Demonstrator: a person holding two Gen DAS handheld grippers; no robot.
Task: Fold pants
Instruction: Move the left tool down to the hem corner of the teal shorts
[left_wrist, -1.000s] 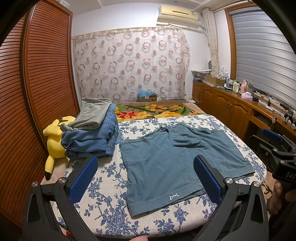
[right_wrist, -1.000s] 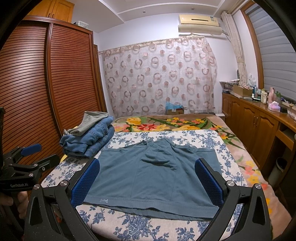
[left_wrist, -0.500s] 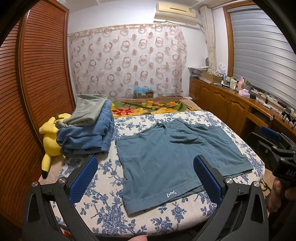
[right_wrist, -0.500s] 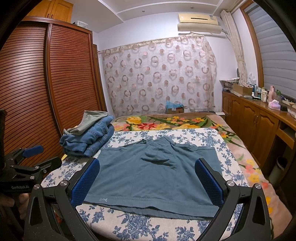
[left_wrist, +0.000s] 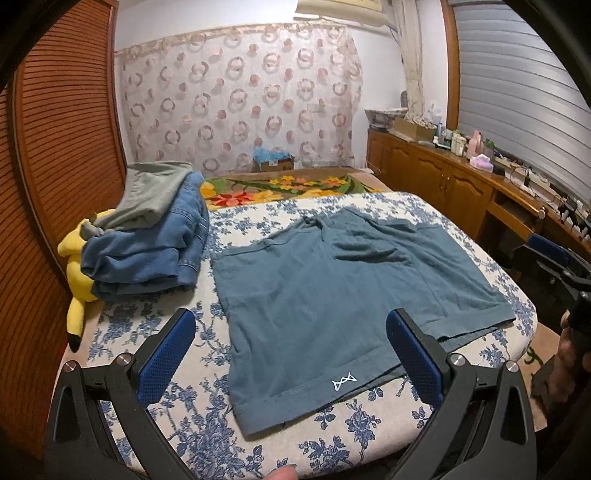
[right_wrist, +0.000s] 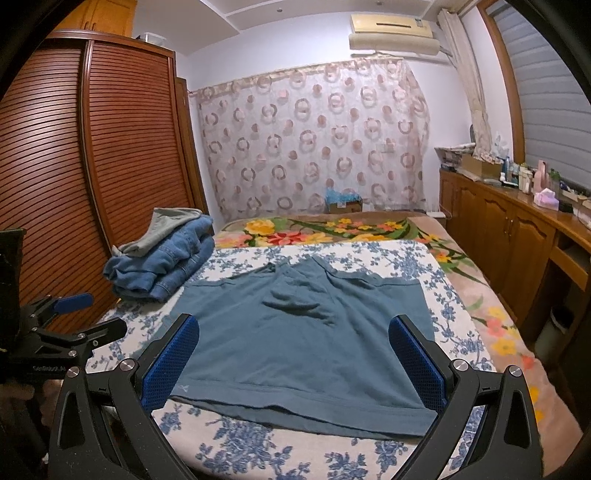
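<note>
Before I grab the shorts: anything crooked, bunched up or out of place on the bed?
Mostly fine. The teal shorts lie flat but slightly askew on the floral bedsheet, with a bunched wrinkle below the waistband. One hem corner lies near the bed's edge. Both grippers are open and clear.

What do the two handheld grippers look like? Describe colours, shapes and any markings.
The left gripper and the right gripper are alike: black angular frames with triangular cut-outs, silver round bolts, and blue mesh-textured pads on two splayed fingers. Small white lettering marks the body. No cables or sleeves show.
</note>
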